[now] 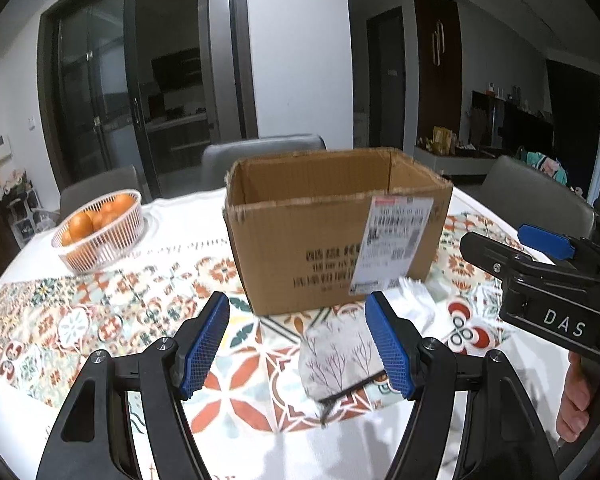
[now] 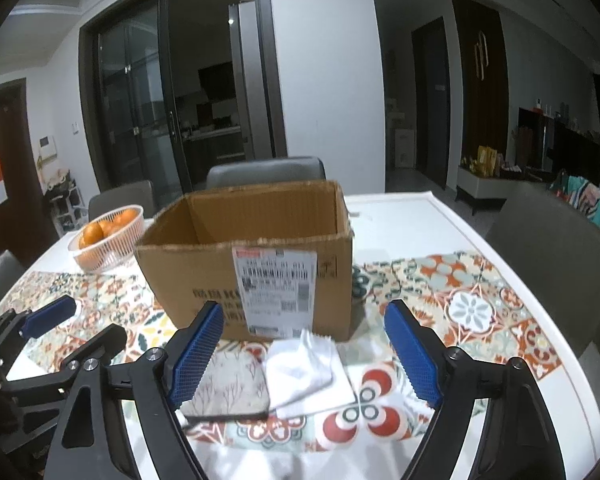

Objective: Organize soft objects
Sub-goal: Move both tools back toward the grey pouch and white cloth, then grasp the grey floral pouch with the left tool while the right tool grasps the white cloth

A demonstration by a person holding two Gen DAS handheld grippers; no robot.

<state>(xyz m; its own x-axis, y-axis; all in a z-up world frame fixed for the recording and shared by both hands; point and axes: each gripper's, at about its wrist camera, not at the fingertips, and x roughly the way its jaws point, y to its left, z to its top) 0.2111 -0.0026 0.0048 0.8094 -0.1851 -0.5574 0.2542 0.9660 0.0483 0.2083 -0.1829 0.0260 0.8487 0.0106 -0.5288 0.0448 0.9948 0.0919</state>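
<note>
Cardboard: an open brown box [image 2: 252,268] with a white shipping label [image 2: 278,286] on its near wall stands on the desk, straight beyond both sets of jaws.
Desk: white top [image 2: 412,216] under a patterned runner [image 2: 472,300] in orange, teal and cream.
Left gripper [image 1: 302,350]: jaws stand wide apart with nothing between the blue pads; they hang above the runner, tilted down.
Right gripper [image 2: 306,350]: jaws likewise wide apart, gripping nothing, above the cloths.
Tree-print cloth [image 2: 230,384]: a pale fabric piece with bare-branch print and a dark edge, flat on the runner, just inside the right gripper's left pad; in the left wrist view it lies against the inner side of that gripper's right pad [image 1: 390,350], though whether they touch I cannot tell.
White cloth [image 2: 304,368]: folded, lying between the right gripper's jaws, overlapping the tree-print cloth's right edge, close to the box's near wall.
Basket [image 1: 100,234]: white wire bowl of oranges [image 1: 80,226], far left of the left gripper's jaws, beside the box.
Hand [image 1: 580,404]: fingers wrapped around the right gripper's handle, at the right edge of the left wrist view.
Chairs [image 2: 266,172]: grey, behind the desk.
</note>
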